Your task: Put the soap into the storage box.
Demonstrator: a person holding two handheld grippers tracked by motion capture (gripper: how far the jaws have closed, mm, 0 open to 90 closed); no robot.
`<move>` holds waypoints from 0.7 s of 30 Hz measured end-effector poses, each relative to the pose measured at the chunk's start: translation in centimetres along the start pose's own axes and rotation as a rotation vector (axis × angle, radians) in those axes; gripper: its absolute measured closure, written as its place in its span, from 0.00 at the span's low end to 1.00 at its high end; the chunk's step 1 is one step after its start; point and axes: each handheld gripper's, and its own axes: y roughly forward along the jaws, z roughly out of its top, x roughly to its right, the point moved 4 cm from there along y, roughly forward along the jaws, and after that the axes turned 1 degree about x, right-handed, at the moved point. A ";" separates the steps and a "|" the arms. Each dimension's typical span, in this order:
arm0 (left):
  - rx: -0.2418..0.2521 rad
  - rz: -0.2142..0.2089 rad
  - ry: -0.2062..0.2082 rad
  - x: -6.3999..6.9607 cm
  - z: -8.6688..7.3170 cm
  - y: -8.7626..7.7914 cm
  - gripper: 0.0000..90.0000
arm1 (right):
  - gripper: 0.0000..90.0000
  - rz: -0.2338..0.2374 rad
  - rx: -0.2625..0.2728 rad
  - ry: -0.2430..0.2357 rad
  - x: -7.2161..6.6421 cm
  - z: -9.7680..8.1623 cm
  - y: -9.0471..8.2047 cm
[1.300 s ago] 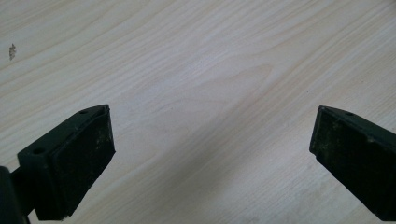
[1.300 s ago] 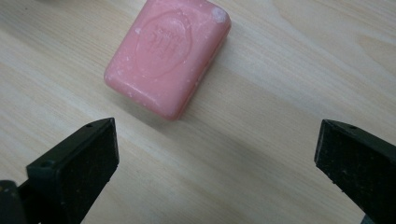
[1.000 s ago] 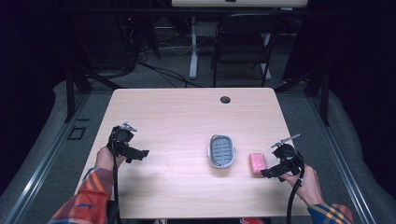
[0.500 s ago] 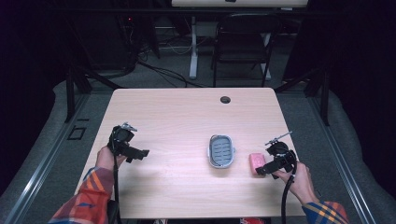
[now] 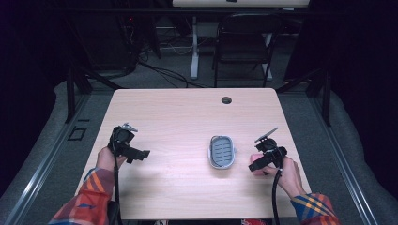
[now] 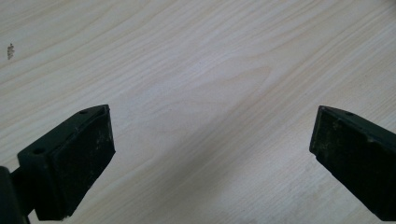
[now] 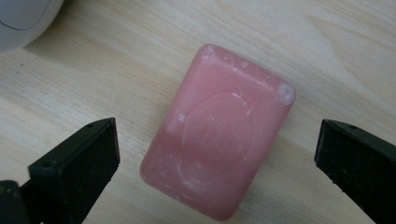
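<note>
A pink bar of soap (image 7: 218, 135) lies flat on the wooden table (image 5: 187, 117), and in the high view a pink edge of the soap (image 5: 255, 157) peeks out under my right gripper (image 5: 257, 164). In the right gripper view my right gripper (image 7: 217, 163) is open, its jaws standing wide on either side of the bar without touching it. A grey and white soap dish (image 5: 222, 151) sits just left of the soap; a corner of the dish (image 7: 23, 18) appears at top left. My left gripper (image 5: 141, 153) hovers open over bare wood at the table's left.
A round cable hole (image 5: 226, 100) lies near the table's far edge. A dark chair (image 5: 244, 42) and a white desk leg (image 5: 194, 47) stand beyond the table. The table's right edge runs close to my right hand (image 5: 286, 171).
My right gripper has moved left and down over the pink soap, which it now covers in the high view. The left gripper has barely moved.
</note>
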 end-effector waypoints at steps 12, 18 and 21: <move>0.000 0.005 0.006 0.2 0.0 0.0 0.00 | 0.25 -0.023 -0.034 0.013 -0.1 0.5 0.7; 0.000 0.004 0.001 0.2 0.0 0.0 0.00 | 0.40 -0.015 -0.025 0.029 -0.3 0.2 0.9; 0.001 0.003 0.002 0.1 0.0 0.0 0.00 | 0.41 -0.029 -0.049 -0.005 -0.1 0.1 0.8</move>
